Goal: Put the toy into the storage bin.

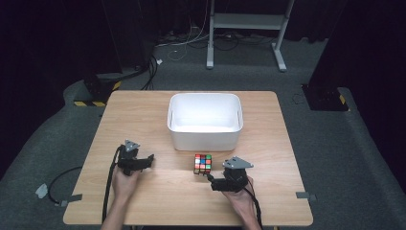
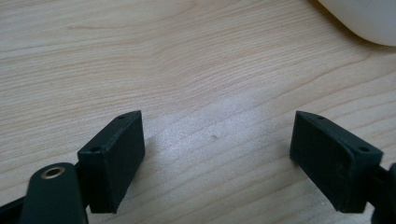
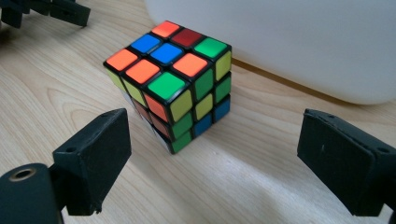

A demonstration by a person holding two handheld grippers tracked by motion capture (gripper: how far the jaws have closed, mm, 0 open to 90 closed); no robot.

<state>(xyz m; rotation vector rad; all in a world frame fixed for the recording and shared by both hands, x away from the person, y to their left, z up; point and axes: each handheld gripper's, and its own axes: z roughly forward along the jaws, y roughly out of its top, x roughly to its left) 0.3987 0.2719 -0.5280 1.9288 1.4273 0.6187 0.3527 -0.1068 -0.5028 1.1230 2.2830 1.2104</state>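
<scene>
Light falls from above onto my table (image 1: 143,115), bright against a dark room beyond. The white bin (image 1: 205,120) glares inside. The high view is soft and grainy. My gripper views are sharp on the wood grain, blurring at the near jaws.

overhead view; two close tabletop (image 1: 143,115) views

Glossy plastic cube (image 3: 173,84), matt wooden table (image 3: 56,88)

A lab or recording studio, black curtains (image 1: 57,33) around a grey carpeted floor (image 1: 330,143), loose cables (image 1: 182,40), a white metal stand (image 1: 246,21), yellow-black hazard-taped bases (image 1: 93,91), a lone light wooden table (image 1: 143,115)
</scene>
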